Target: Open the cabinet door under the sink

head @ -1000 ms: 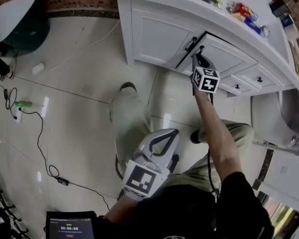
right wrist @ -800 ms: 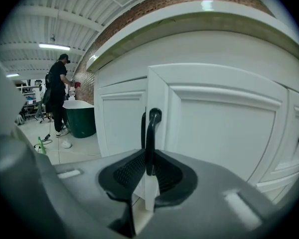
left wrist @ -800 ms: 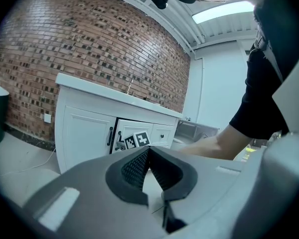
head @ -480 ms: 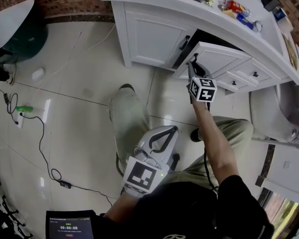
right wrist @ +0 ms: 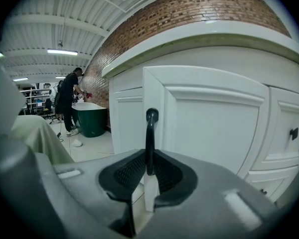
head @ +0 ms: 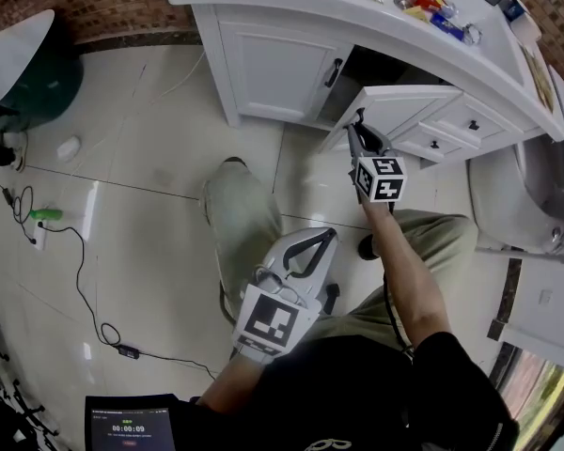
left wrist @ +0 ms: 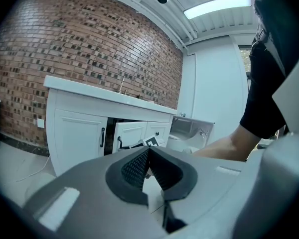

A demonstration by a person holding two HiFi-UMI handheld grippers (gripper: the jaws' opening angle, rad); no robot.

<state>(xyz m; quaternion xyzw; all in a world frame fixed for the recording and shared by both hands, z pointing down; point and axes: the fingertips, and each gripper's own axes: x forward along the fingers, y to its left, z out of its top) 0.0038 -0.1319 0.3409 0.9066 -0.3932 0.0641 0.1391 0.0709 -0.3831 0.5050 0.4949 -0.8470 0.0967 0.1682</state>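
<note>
Right gripper view is showing your right hand-held gripper pinching the upright black handle; the cabinet door is stretching away rightward, probably toward its hinge.

- Right gripper: jaws closed on the black handle, which stands upright between the pads.
- Door: white, panelled, carrying the handle near its left edge.
- Drawer: right of the door, with a black knob.
- Countertop: white, above the door; brick wall behind.
- Far left: a person standing beside a green tub.
</note>
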